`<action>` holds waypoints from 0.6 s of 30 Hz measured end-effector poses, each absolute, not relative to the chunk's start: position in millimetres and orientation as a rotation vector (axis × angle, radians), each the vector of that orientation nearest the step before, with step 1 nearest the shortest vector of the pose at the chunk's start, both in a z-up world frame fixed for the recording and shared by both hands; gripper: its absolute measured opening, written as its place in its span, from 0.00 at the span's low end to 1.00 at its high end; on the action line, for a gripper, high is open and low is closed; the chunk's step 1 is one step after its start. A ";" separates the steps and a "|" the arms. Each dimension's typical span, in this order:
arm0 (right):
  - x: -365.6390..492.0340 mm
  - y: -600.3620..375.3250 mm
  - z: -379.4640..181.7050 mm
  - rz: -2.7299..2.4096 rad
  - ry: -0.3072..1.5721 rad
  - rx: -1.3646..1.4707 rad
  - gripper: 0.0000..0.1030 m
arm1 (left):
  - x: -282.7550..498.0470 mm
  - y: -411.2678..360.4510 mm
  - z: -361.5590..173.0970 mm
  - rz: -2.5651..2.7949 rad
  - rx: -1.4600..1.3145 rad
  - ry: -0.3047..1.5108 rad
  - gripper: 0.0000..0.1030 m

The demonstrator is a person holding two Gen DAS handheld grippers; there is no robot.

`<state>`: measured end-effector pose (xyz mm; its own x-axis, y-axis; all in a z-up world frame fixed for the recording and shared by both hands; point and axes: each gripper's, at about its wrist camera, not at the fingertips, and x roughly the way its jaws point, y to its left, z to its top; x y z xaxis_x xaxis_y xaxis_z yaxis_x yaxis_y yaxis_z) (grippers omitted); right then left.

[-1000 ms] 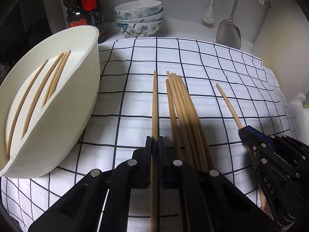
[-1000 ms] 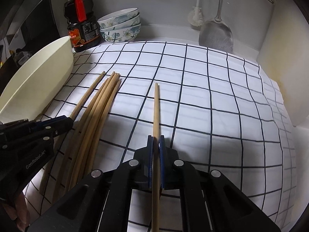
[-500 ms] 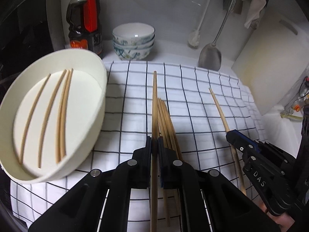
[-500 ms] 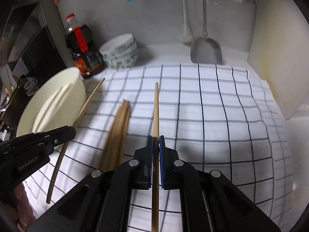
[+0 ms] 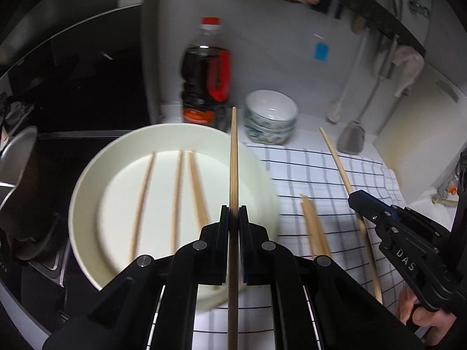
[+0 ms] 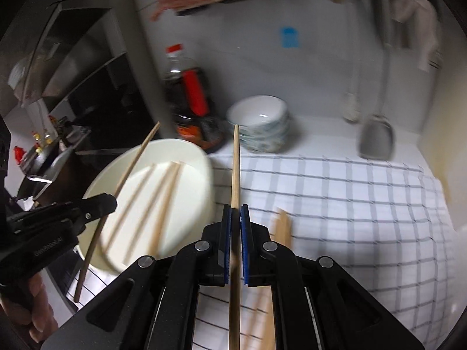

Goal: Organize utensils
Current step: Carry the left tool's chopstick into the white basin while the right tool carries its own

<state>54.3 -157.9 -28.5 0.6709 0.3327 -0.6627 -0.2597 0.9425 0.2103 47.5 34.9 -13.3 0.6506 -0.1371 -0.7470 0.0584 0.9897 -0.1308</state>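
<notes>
Here, from the left wrist camera, the left gripper point(image 5: 233, 221) has its jaws pinched tight on a single wooden chopstick point(image 5: 233, 157). The stick runs straight up the middle of the view, out past the fingertips, and is raised in the air. Below it sits a wide, shallow white bowl point(image 5: 87, 180) with several loose chopsticks point(image 5: 178, 192) lying across its floor. The held stick crosses above the right part of the bowl and is apart from it. To the right lies a white cloth with a dark grid point(image 5: 321, 175). A small bundle of chopsticks point(image 5: 313, 227) rests on it. Further right, the right gripper point(image 5: 357, 201) is clamped on a second chopstick point(image 5: 335, 157), which slants up toward the back wall. A person's fingers point(image 5: 417, 315) wrap its handle. Behind the bowl stand a dark sauce bottle with a red cap point(image 5: 205, 84) and a stack of patterned bowls point(image 5: 270, 119). A metal spatula point(image 5: 351, 138) hangs by the wall.

Next, from the right wrist camera, the right gripper point(image 6: 235, 224) is likewise closed narrowly on its own chopstick point(image 6: 235, 163), pointing up the centre of the view and lifted off the cloth point(image 6: 350, 192). At left, the left gripper point(image 6: 109, 201) holds the other stick point(image 6: 134, 160) slanting over the white bowl point(image 6: 201, 160). The bundle point(image 6: 281, 227) lies on the cloth just right of the fingers. The scene is motion-blurred.
</notes>
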 end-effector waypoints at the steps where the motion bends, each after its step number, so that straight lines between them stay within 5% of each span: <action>1: 58.8 -145.2 -27.0 0.351 0.764 0.104 0.06 | 49.2 45.1 -13.3 -0.099 -0.100 0.855 0.07; 18: 126.0 -11.7 -60.4 0.425 0.874 0.158 0.06 | 96.9 150.7 -64.6 -0.045 -0.143 0.951 0.07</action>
<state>126.0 -11.7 -60.4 0.5645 0.4234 -0.7086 -0.2964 0.9052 0.3047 96.9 150.7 -64.6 0.5807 -0.1015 -0.8077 -0.0244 0.9896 -0.1420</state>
